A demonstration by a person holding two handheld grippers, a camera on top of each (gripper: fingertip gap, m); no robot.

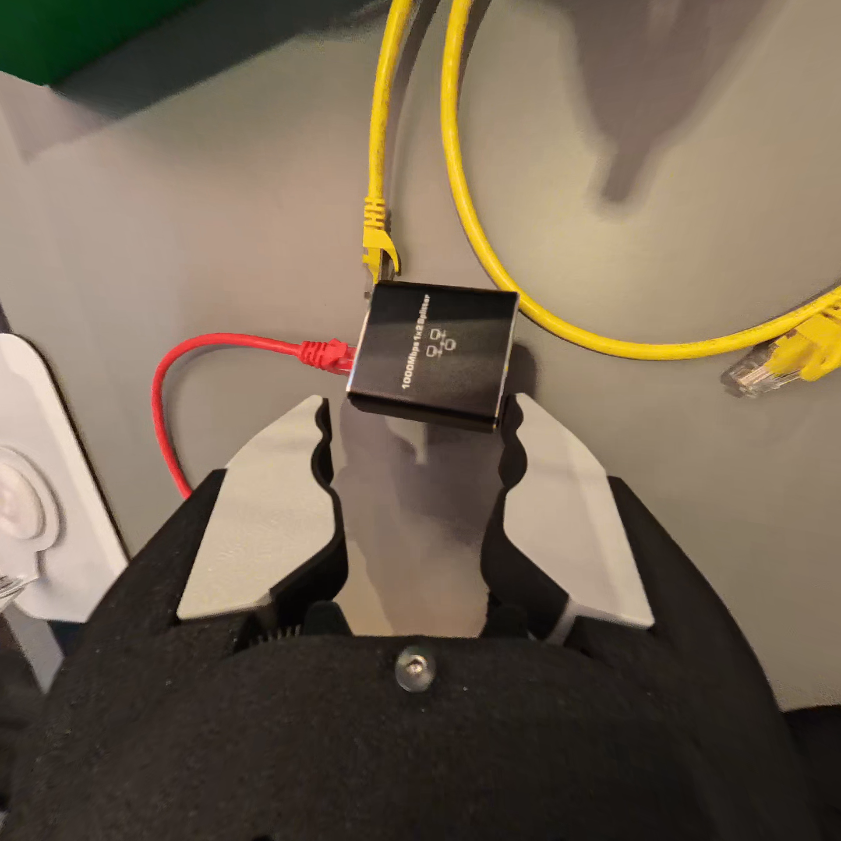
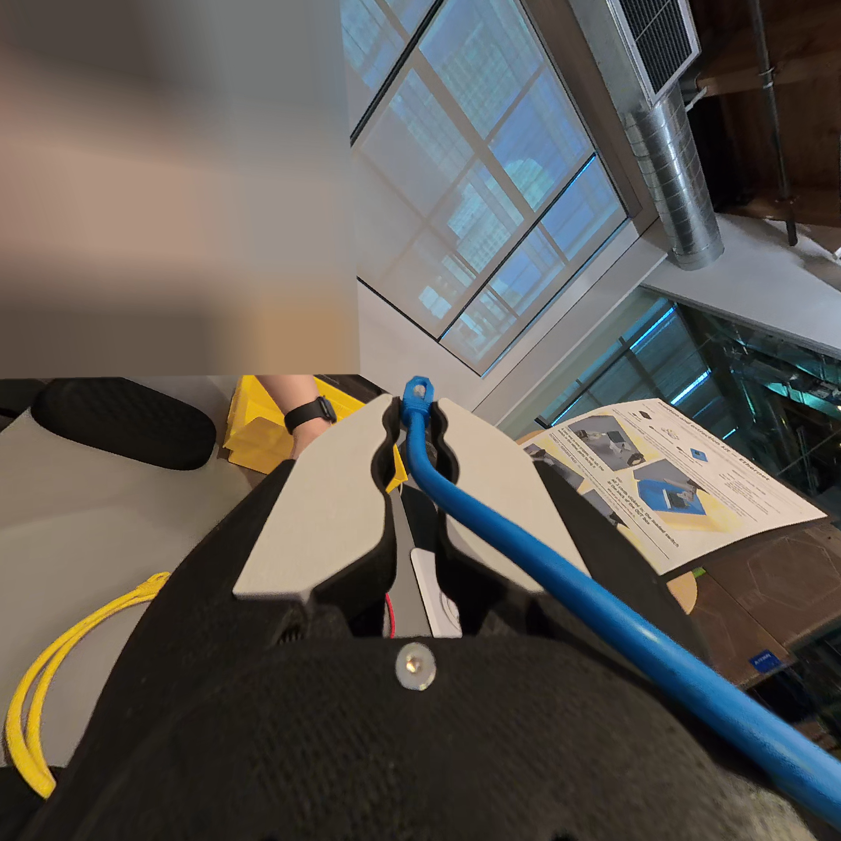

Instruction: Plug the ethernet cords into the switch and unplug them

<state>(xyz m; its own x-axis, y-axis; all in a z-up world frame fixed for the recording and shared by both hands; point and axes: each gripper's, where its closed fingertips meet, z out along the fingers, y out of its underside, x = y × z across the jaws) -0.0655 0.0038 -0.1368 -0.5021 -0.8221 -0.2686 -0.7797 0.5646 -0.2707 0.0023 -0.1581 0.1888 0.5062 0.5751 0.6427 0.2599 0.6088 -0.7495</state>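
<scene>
A small black switch box (image 1: 437, 355) lies on the grey table (image 1: 182, 250). A red cord (image 1: 227, 341) is plugged into its left side. A yellow plug (image 1: 377, 241) ends at the box's far left corner; I cannot tell if it is seated. A second yellow plug (image 1: 773, 364) lies loose to the right. My left gripper (image 1: 416, 405) is open, its tips astride the box's near edge, with a gap at the left pad. My right gripper (image 2: 416, 409) is raised off the table and shut on a blue ethernet cord (image 2: 500, 514) just behind its plug boot (image 2: 416, 391).
A white object (image 1: 41, 478) lies at the table's left edge. In the right wrist view, yellow bins (image 2: 255, 432), a person's wrist with a black watch (image 2: 309, 416), a black pad (image 2: 127, 423) and a printed sheet (image 2: 673, 478) lie ahead. A looped yellow cord (image 2: 59, 673) lies at the lower left. The tips of one gripper are about 35 centimetres away from the tips of the other.
</scene>
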